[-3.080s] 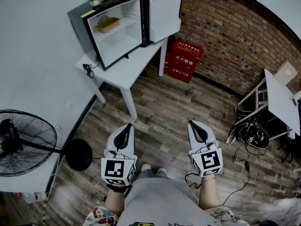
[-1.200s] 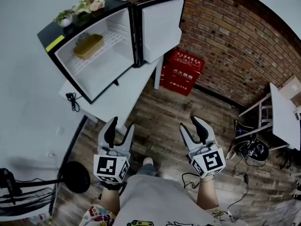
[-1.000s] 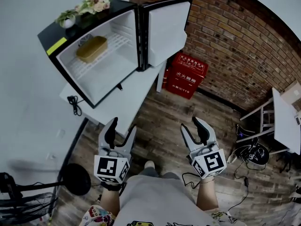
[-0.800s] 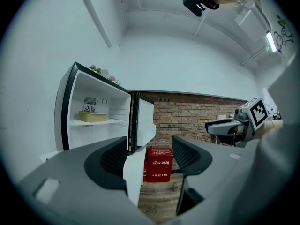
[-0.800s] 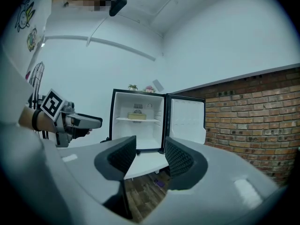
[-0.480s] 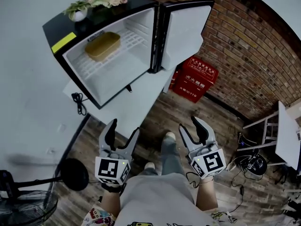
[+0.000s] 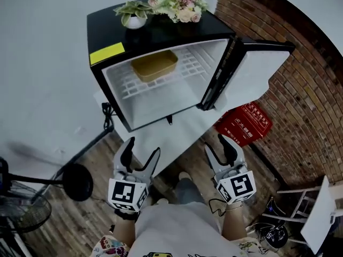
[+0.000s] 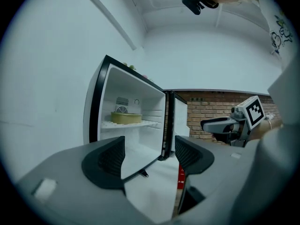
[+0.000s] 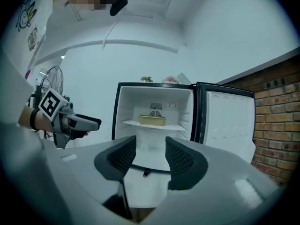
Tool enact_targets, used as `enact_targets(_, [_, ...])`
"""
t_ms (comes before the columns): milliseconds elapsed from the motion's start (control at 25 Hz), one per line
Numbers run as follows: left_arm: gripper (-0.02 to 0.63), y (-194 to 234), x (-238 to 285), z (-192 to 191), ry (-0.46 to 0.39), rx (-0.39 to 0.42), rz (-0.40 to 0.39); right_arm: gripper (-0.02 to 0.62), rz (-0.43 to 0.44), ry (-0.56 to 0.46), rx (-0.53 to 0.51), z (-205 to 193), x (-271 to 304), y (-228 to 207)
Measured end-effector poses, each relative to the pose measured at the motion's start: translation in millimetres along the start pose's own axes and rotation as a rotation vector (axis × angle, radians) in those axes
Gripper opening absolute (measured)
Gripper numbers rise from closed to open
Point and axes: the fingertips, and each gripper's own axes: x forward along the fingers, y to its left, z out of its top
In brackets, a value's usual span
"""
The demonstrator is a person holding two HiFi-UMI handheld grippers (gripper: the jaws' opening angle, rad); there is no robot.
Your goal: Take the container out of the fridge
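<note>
**Head view:** I stood at the fridge, which sat on a white table with its door already swung wide to the right. The container, a shallow yellow tub, lay on the wire shelf inside, well apart from both claws. My left gripper and right gripper were held low before the table edge, neither one inside the cabinet. By my count there were one fridge, one door, one shelf, one container and two grippers. There were also a potted plant and a bunch of flowers on the fridge top, and one red crate on the floor.

**Left gripper view:** The jaws had just been opening and stood spread wide. Nothing was between them but the open fridge in the distance, with the tub on its shelf. The claw was released and empty.

**Right gripper view:** These jaws stood parted more narrowly, with no object between the pads, so this claw was released as well. The container showed straight ahead, above the gap, near the back wall of the fridge.

**Progress, as I judged it:** Only the opening of the door was done. The reach in, the grasp of the tub and the lift out all remained.
</note>
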Motion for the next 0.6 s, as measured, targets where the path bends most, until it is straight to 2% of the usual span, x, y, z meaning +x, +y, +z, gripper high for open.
enact_targets(320, [0.328, 18.7, 40.9, 22.0, -0.054, -0.01, 0.219, 0.19, 0.232, -0.051, -0.067, 30.1, 76.7, -40.4])
enact_targets(600, [0.324, 13.1, 58.9, 30.1, -0.076, -0.022, 0.387, 0.19, 0.404, -0.095, -0.105, 39.7, 109.0, -64.5])
